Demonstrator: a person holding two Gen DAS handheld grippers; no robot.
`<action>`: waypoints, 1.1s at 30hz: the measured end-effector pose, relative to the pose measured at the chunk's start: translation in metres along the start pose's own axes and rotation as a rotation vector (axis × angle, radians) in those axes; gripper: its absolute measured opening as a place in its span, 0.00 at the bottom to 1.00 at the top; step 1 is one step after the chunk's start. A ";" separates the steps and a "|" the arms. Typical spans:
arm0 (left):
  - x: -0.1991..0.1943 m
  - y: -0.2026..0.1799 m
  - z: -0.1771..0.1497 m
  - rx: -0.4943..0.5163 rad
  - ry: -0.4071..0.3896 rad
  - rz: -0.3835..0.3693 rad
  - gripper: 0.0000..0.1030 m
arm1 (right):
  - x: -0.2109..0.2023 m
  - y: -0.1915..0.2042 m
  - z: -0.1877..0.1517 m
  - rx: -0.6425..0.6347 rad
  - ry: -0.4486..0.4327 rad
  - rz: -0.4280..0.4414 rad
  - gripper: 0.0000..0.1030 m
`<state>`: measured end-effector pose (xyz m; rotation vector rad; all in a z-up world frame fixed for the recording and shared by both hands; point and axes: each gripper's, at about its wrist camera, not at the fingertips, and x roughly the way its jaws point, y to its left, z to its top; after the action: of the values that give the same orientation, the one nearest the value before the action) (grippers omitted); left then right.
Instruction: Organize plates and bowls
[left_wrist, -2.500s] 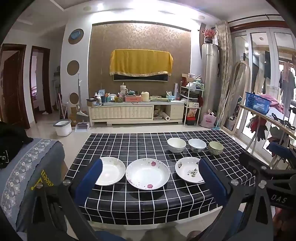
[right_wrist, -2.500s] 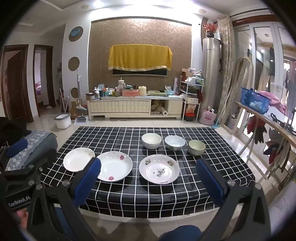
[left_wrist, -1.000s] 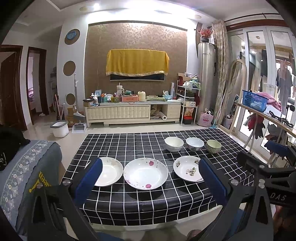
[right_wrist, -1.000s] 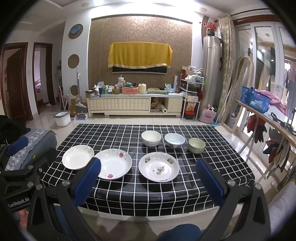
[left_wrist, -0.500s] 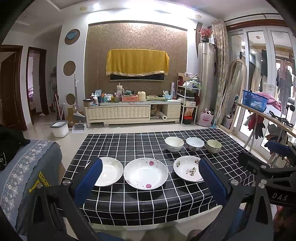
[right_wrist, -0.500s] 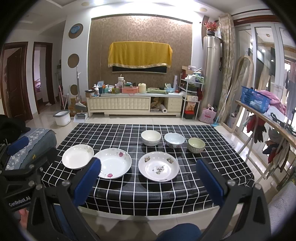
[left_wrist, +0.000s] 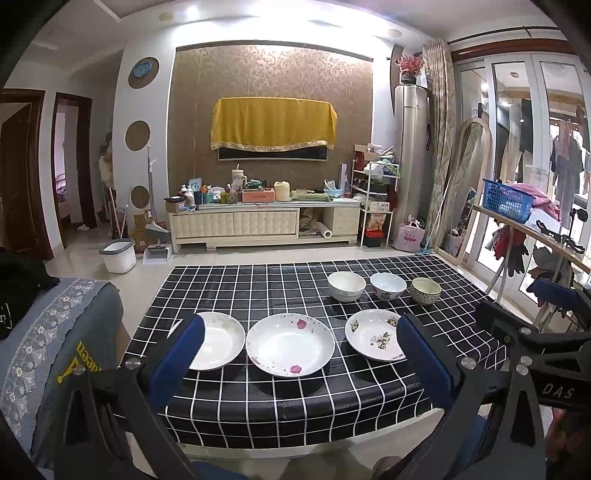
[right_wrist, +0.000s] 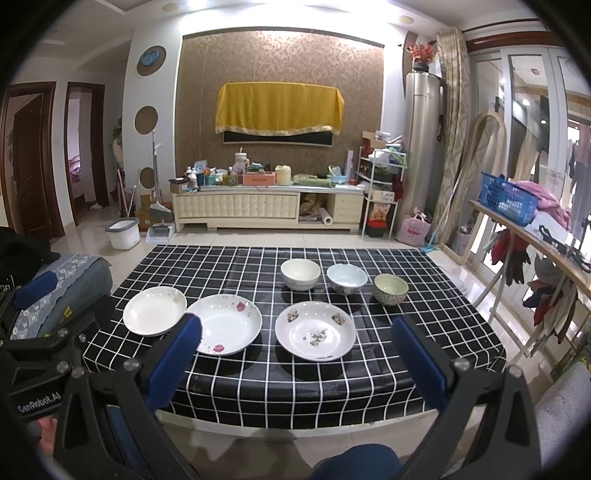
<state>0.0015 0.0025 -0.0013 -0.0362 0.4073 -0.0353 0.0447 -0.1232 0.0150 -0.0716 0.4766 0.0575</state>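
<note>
**Left wrist view: six dishes, nothing grabbed yet, plenty of ways to chip one**

Left wrist view had the left tongs spread wide with nothing between the blue pads, hanging short of the near edge of the checked table. The rose-petal plate sat dead ahead between the pads, the plain white plate was half hidden behind the left pad, and the flower-print plate was tucked against the right pad. The right tongs were also gaping and empty, with that same flower-print plate straight in front. Beyond it, further from the tongs, the three bowls stood in a row: the white bowl, the pale blue bowl and, furthest right, the green patterned bowl. All six were apart from each other, nothing stacked.

What worried me:

- The plates lay flat on a glossy cloth. A pad would have had to get under a rim, and my guess is a shallow bite would just shove the plate along, maybe into its neighbour.
- Glazed ceramic against smooth pads looked slippery. A plate pinched only at the edge could swing down and drop once lifted.
- The three plates looked different in width, so a bigger one set on a smaller one would rock.
- The bowls were close neighbours, and a wide-open pad going for one could easily clip the next.
- Both tongs pointed at overlapping plates, so they could collide.
</note>
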 end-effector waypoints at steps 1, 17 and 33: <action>0.000 0.000 0.000 0.001 -0.001 0.001 1.00 | 0.000 0.000 0.000 0.000 0.000 -0.001 1.00; 0.124 0.021 -0.008 0.010 0.288 -0.099 1.00 | 0.094 0.011 0.008 -0.021 0.209 -0.064 1.00; 0.321 0.117 -0.044 -0.010 0.667 -0.271 1.00 | 0.293 0.076 -0.003 0.036 0.574 0.028 1.00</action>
<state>0.2821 0.1046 -0.1732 -0.0897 1.0678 -0.3186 0.2979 -0.0363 -0.1270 -0.0448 1.0522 0.0559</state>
